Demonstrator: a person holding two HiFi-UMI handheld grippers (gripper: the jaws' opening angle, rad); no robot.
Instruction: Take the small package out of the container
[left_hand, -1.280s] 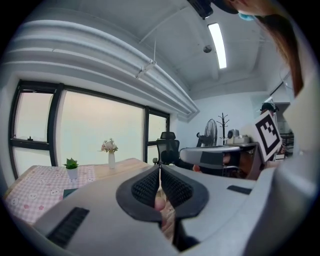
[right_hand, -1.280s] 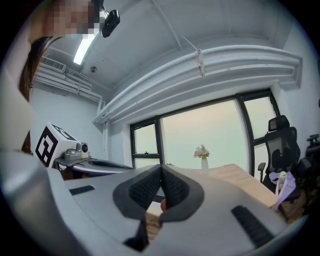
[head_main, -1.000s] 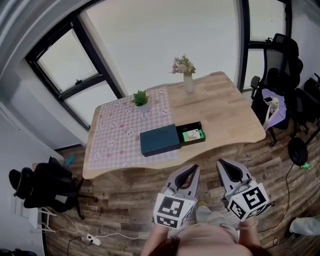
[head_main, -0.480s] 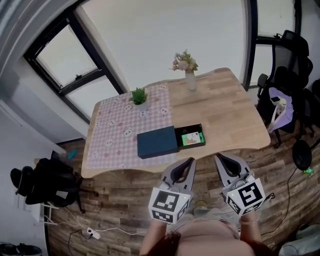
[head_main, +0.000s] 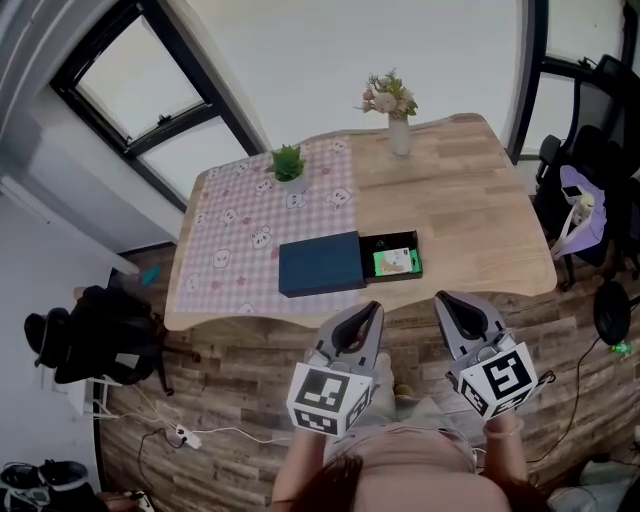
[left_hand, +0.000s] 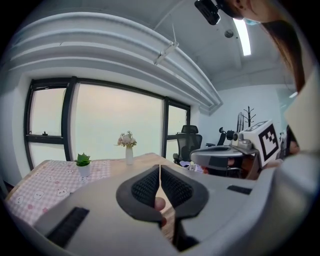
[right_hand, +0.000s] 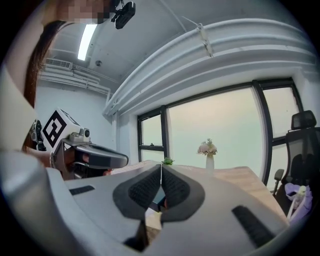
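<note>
A black open container (head_main: 391, 243) lies near the front edge of the wooden table (head_main: 470, 200), with a small green package (head_main: 394, 262) inside it. A dark blue box (head_main: 321, 265) lies against its left side. My left gripper (head_main: 366, 314) and right gripper (head_main: 449, 304) hang side by side over the floor, short of the table's front edge. Both are shut with nothing between the pads. In the left gripper view the left gripper (left_hand: 159, 170) has its pads pressed together. In the right gripper view the right gripper (right_hand: 161, 172) looks the same.
A pink checked cloth (head_main: 235, 240) covers the table's left half. A small potted plant (head_main: 288, 163) and a vase of flowers (head_main: 396, 110) stand at the back. Black office chairs (head_main: 590, 130) stand to the right, a dark bag (head_main: 95, 335) lies on the wooden floor to the left.
The head view has shifted, so the table and container sit a little further right in the picture. Both grippers stay shut in front of the body, short of the table.
</note>
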